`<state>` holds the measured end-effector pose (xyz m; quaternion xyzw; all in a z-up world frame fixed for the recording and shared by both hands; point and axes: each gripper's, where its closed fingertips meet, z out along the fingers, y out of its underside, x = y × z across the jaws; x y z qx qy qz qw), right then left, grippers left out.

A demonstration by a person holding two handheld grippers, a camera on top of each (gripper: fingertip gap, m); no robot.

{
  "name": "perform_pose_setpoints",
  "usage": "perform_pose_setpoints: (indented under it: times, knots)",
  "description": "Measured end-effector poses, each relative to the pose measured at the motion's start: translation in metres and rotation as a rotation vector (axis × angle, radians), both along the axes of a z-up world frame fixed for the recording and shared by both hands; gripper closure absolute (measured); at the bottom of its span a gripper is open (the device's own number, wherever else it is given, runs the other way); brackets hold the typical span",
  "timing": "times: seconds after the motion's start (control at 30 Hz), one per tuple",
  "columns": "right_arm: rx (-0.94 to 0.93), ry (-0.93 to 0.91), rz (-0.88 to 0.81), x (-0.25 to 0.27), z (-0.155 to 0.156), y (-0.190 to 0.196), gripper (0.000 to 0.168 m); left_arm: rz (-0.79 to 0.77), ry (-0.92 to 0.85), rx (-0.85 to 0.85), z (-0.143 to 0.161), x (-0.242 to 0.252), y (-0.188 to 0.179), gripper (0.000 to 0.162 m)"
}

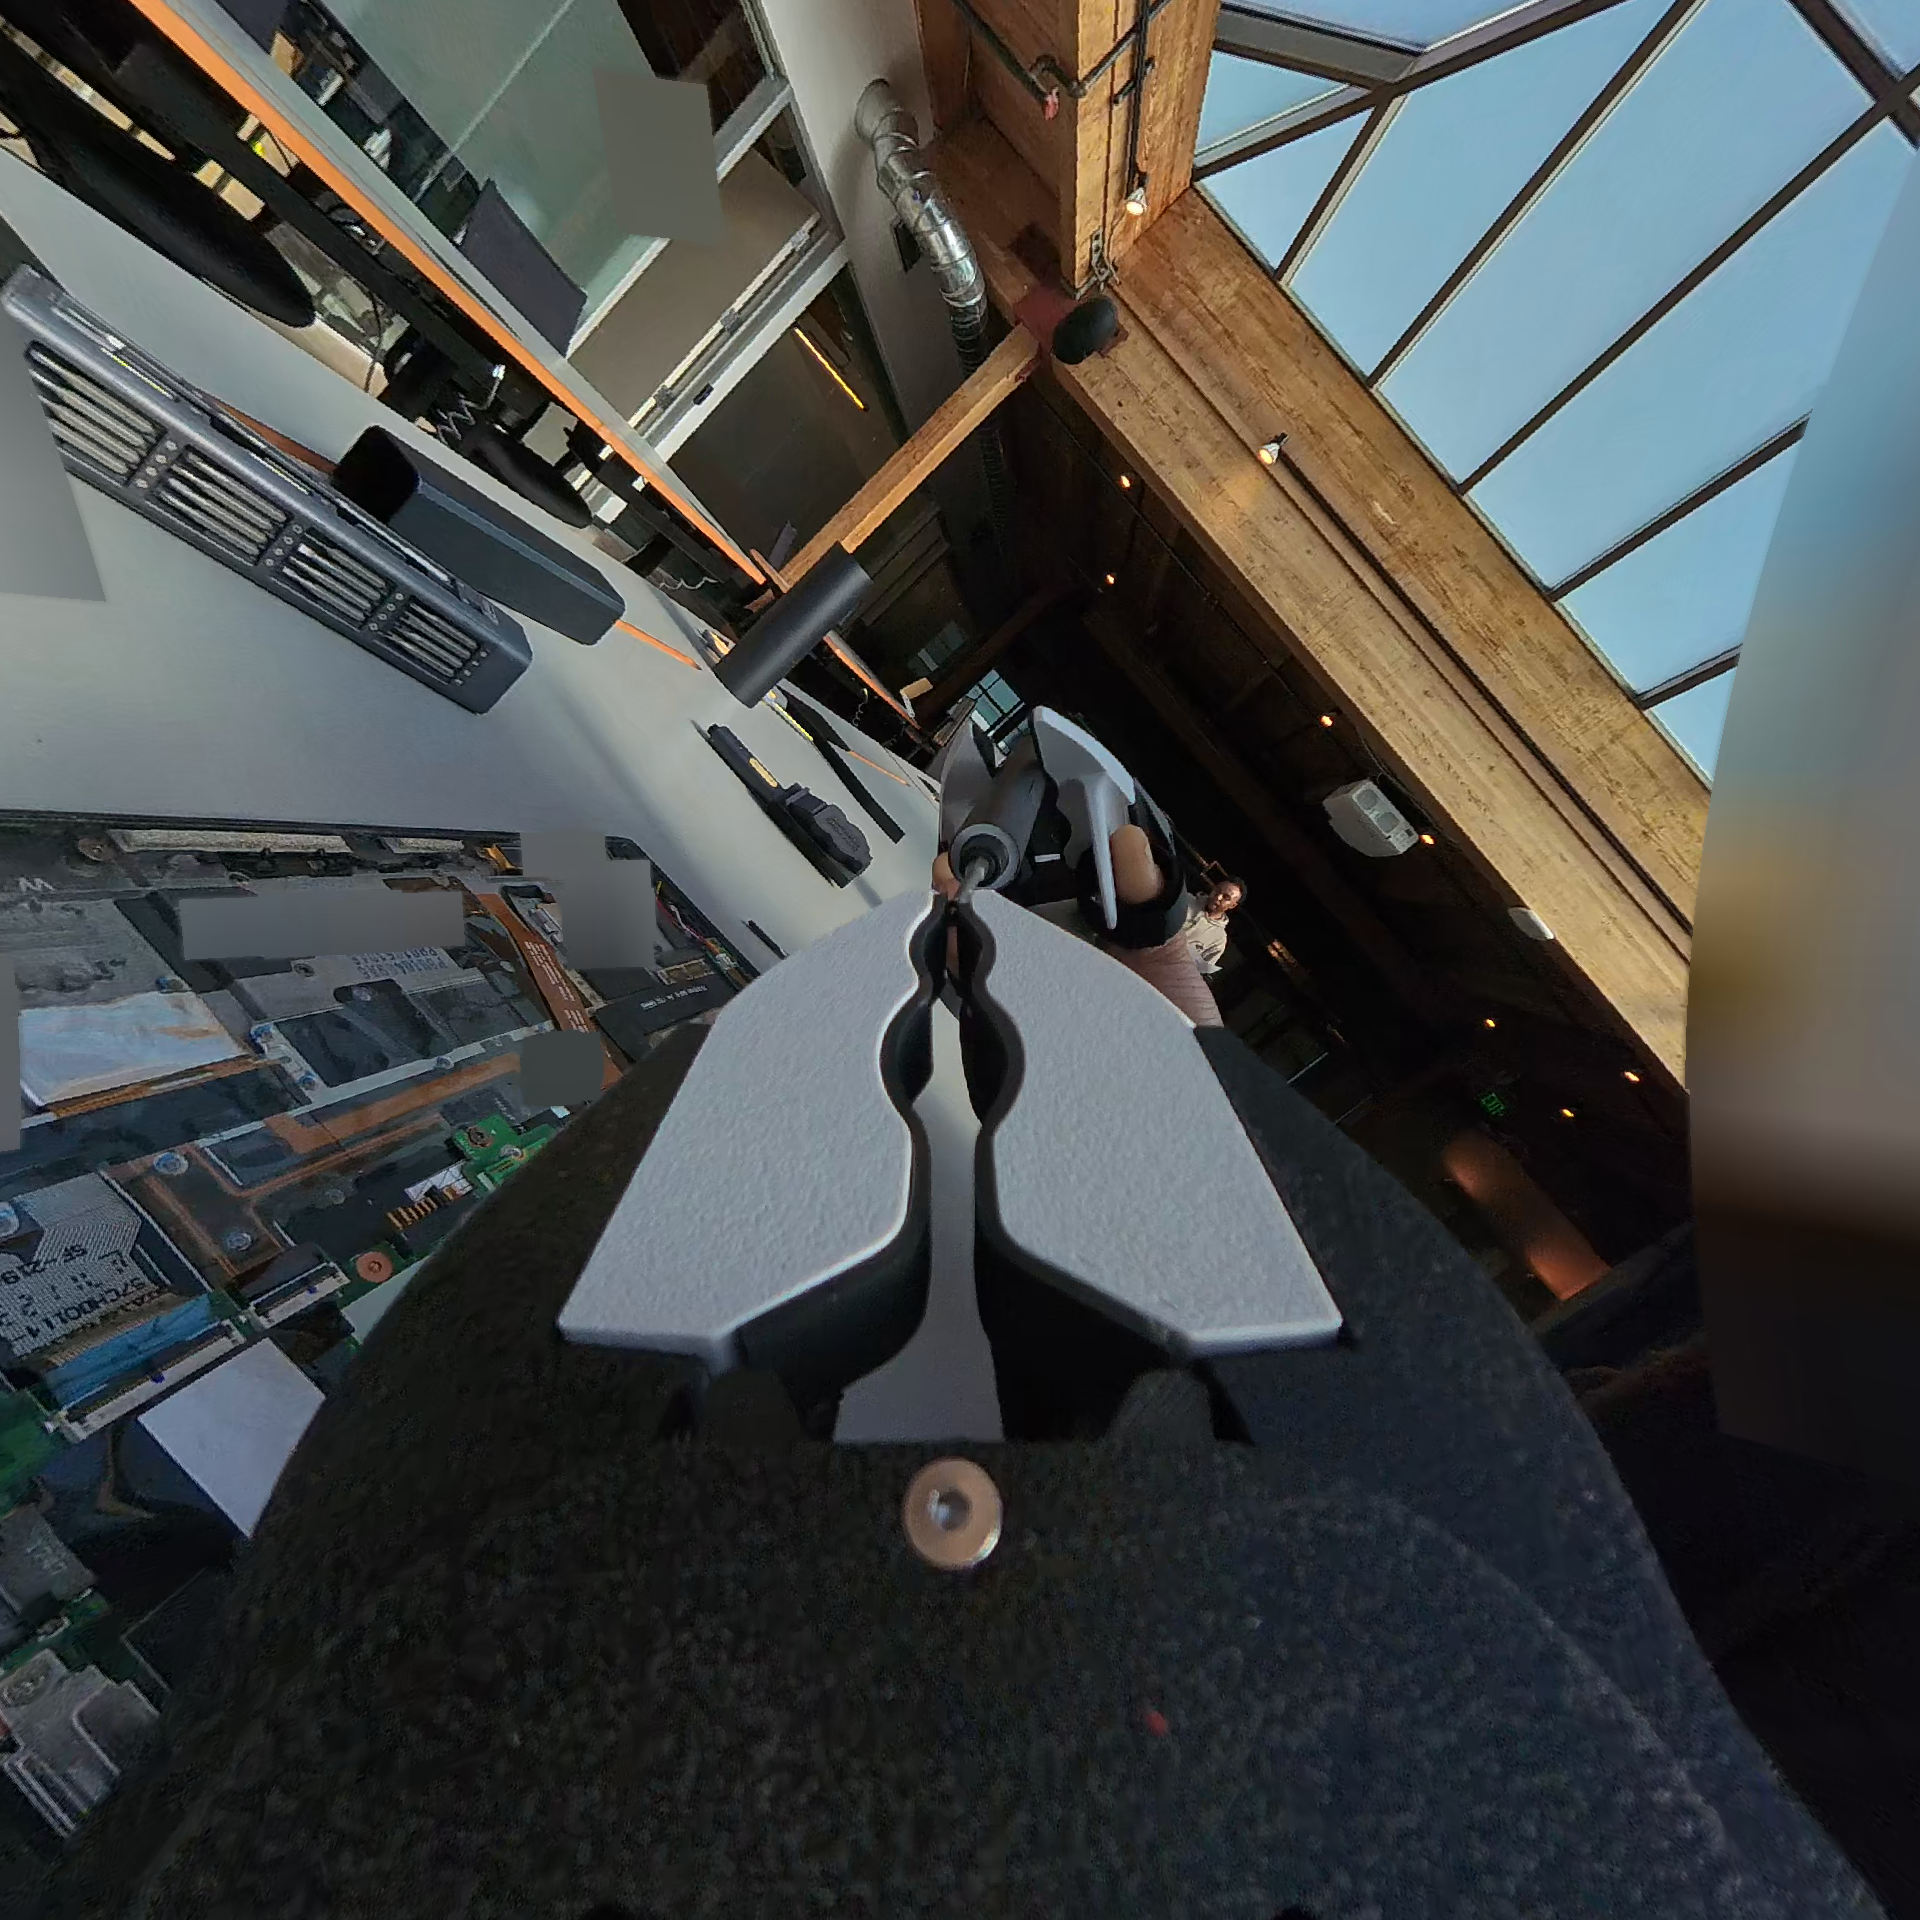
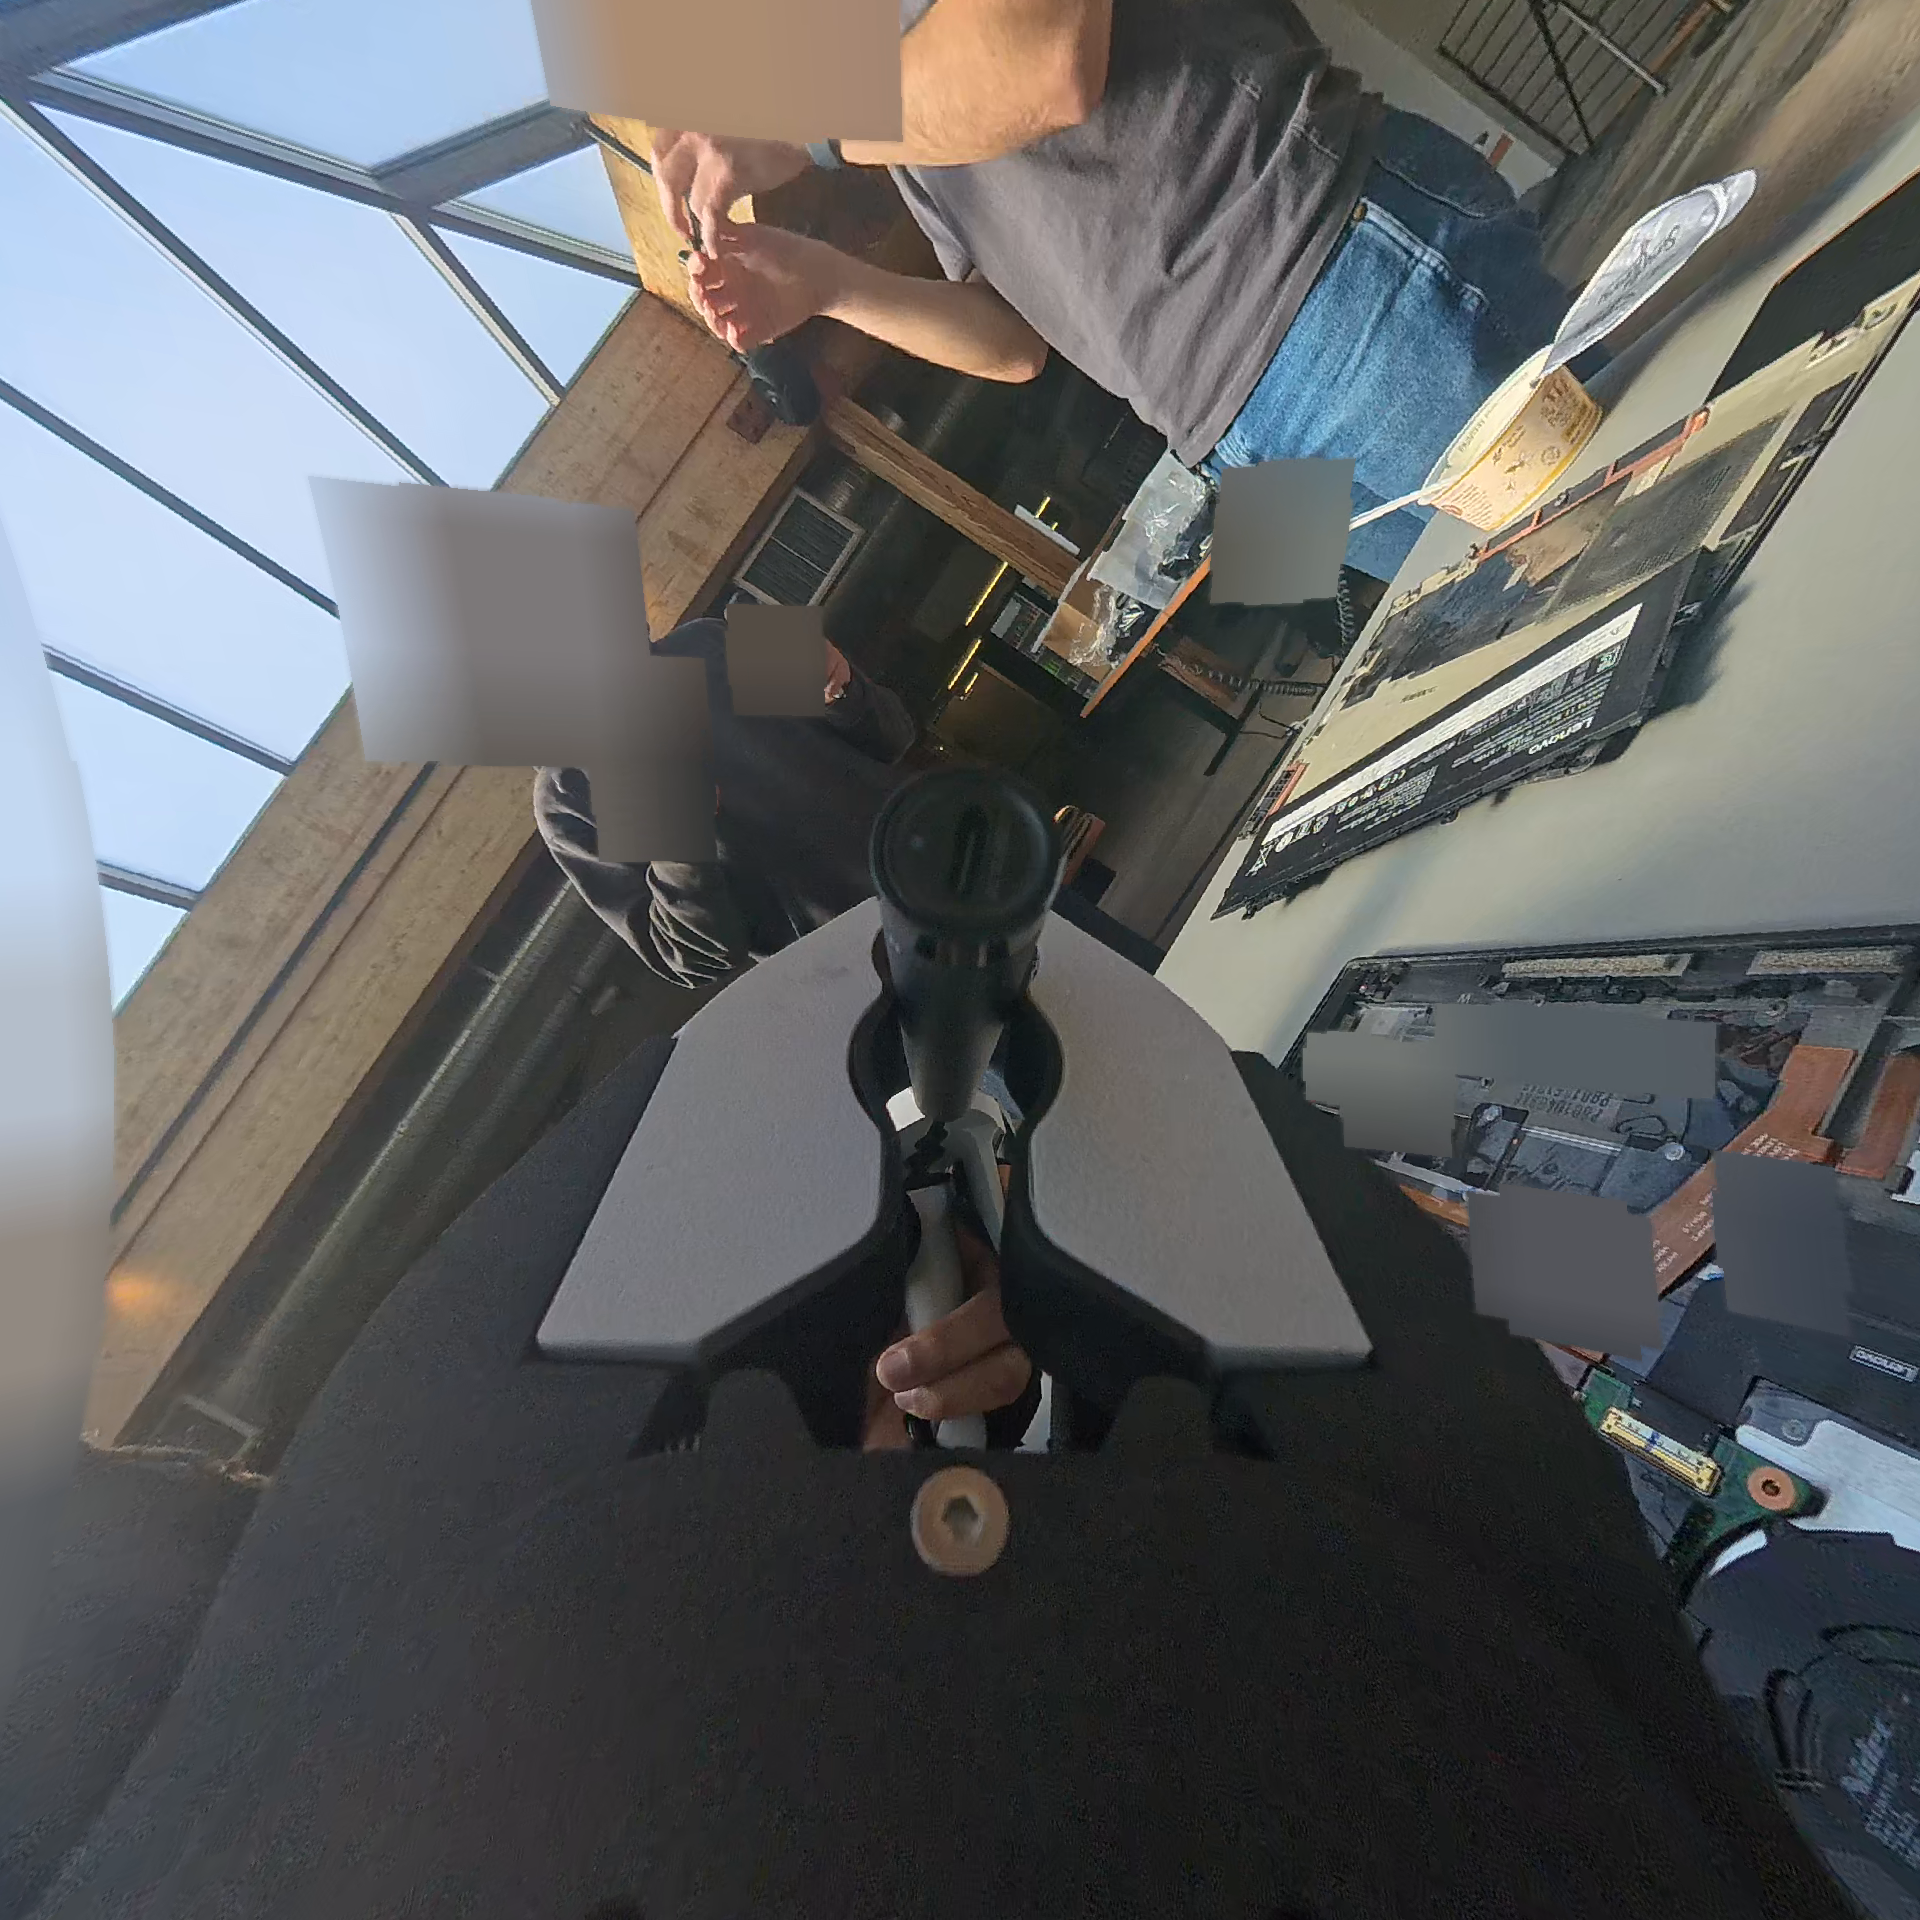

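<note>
Left gripper (image 1: 954, 920) is pinched almost closed at its tips. Right gripper (image 2: 961, 940) is clamped, facing the left one tip to tip.

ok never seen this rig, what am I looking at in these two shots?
No robot: a person holds a two-finger gripper in each hand, each with a camera looking along its fingers. One picture is from the left gripper, fingers shut on the thin bit of a dark screwdriver. The other is from the right gripper, clamped around its handle. On the white table lie an opened laptop, a tray of bits and a detached panel with a battery.
</note>
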<state>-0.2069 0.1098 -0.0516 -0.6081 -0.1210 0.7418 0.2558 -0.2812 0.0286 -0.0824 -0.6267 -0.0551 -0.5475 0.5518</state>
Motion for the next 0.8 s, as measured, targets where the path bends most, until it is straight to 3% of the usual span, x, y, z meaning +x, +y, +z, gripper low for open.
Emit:
perform_pose_setpoints:
  times: [0.8]
  knots:
    - [-0.007, 0.015, -0.019, 0.005, -0.001, 0.001, 0.153, 0.018, 0.052, -0.05, -0.011, 0.001, 0.003, 0.14]
